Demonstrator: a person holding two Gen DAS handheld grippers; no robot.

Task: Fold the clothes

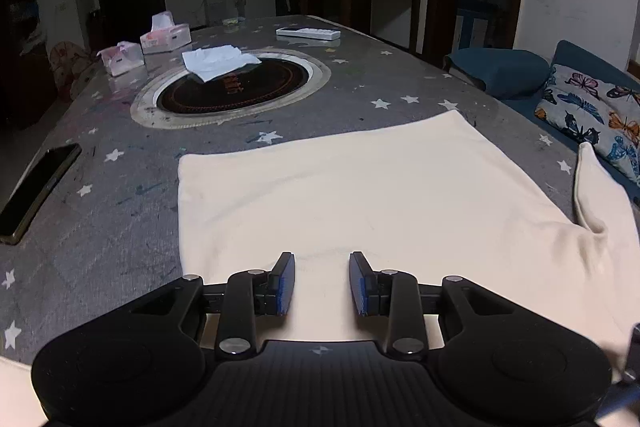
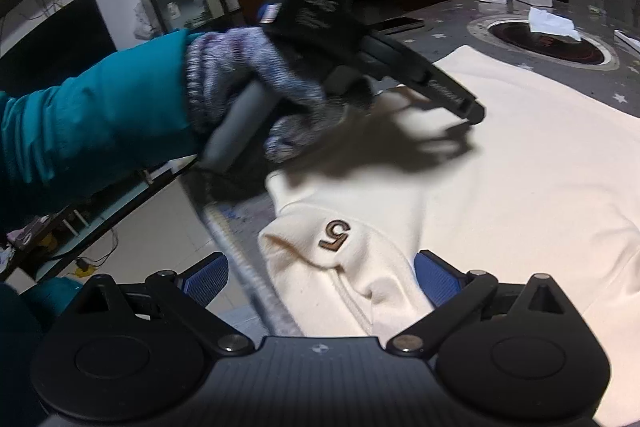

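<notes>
A cream garment (image 1: 360, 187) lies spread flat on the grey star-patterned table (image 1: 120, 187), one sleeve (image 1: 600, 199) folded up at the right. My left gripper (image 1: 322, 281) is open, its blue-padded fingers just above the cloth near the table's near edge. In the right wrist view the same garment (image 2: 540, 167) shows a folded part with a brown "5" (image 2: 335, 235). My right gripper (image 2: 320, 277) is open wide, with that folded part between its fingers. The left gripper (image 2: 474, 115), held by a gloved hand (image 2: 256, 79), hovers over the cloth there.
A round black cooktop inset (image 1: 232, 87) with a white cloth (image 1: 218, 61) sits mid-table. Tissue boxes (image 1: 164, 35), a remote (image 1: 308, 33) and a phone (image 1: 36, 191) lie around it. A blue sofa with a butterfly pillow (image 1: 592, 107) stands right.
</notes>
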